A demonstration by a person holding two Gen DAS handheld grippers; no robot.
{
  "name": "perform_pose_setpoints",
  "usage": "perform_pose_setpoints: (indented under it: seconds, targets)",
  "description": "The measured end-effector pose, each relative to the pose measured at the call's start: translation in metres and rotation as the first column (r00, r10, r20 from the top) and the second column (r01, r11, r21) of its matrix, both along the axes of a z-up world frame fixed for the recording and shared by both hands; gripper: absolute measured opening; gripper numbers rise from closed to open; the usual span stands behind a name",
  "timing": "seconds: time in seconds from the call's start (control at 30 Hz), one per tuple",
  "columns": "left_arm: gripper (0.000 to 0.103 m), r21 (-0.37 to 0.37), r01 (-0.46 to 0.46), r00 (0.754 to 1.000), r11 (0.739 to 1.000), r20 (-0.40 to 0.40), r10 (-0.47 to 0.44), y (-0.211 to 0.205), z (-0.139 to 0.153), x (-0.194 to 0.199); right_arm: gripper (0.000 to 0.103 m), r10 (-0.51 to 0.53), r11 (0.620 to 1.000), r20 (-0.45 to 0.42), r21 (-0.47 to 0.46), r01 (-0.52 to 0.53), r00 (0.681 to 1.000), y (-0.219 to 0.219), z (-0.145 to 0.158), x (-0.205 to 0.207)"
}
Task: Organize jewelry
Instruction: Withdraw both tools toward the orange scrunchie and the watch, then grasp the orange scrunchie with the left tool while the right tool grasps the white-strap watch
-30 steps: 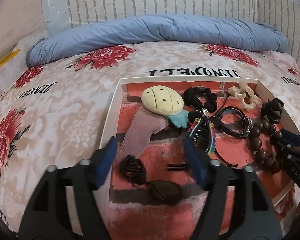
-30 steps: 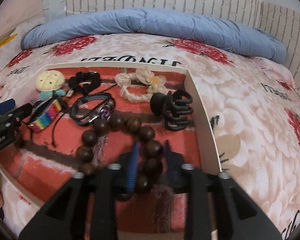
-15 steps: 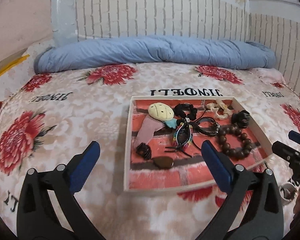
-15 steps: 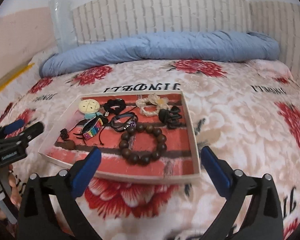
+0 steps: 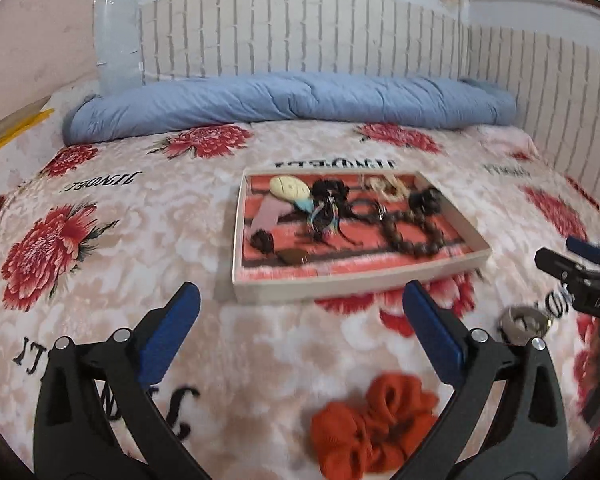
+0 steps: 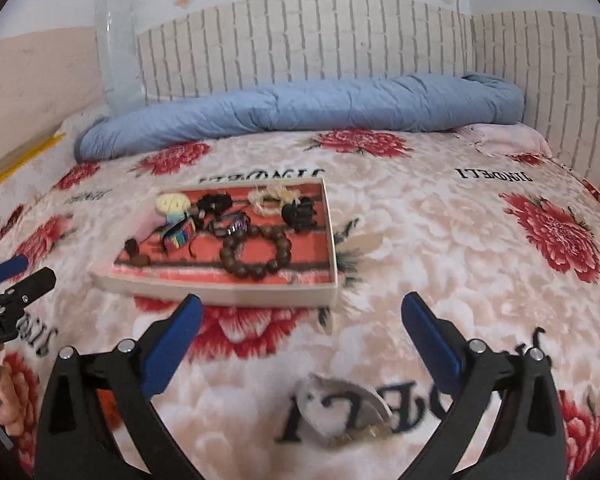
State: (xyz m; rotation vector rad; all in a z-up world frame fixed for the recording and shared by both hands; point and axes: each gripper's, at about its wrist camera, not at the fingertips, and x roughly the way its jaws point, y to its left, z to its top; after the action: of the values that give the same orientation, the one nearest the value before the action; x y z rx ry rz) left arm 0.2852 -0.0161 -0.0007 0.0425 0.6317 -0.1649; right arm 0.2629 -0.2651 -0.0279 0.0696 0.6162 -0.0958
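Both claws were above the bed, and each one had its two blue fingers spread wide with nothing between them. The left claw was just in front of the near wall of the tray. An orange scrunchie lay on the flowered blanket below this claw, outside the tray. The right claw was also before the tray, and a clear ring-shaped bracelet lay on the blanket under it.

Inside the tray, a wooden bead bracelet lay near the front. Behind it were a black claw clip, a cream scrunchie, a rainbow band and a small plush toy. A rolled blue quilt lay along the brick-pattern wall, well apart from the tray.
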Motion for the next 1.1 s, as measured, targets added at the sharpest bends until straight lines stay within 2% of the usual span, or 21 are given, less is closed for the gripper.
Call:
perform_pose_setpoints:
  seconds: [0.17,0.43,0.67,0.87,1.1]
  targets:
    - [0.098,-0.061,-0.015,0.999,0.998,-0.048,0.012,-0.002,-0.017,-0.019,0.097,-0.024,0.996,-0.037,-0.085,0.02,0.999,-0.003,-0.014,-0.014]
    - [0.098,0.019,0.006,0.997,1.0,-0.072,-0.004,-0.023,-0.039,-0.033,0.097,-0.008,0.989,-0.065,-0.151,-0.002,0.998,-0.006,-0.036,-0.026]
    - [0.098,0.078,0.051,0.997,0.996,-0.061,-0.047,-0.04,-0.053,-0.043,0.097,0.007,0.995,-0.093,-0.098,-0.016,0.996,-0.009,-0.052,-0.024]
    - [0.098,0.03,0.051,0.994,0.998,-0.103,-0.047,-0.032,-0.061,-0.038,0.097,0.036,0.995,-0.13,-0.083,-0.047,0.991,-0.008,-0.062,-0.018]
    - [0.098,0.064,0.078,0.987,0.995,-0.147,-0.068,-0.04,-0.072,-0.034,0.097,0.031,0.999,-0.21,-0.03,-0.038,0.977,-0.016,-0.079,-0.006]
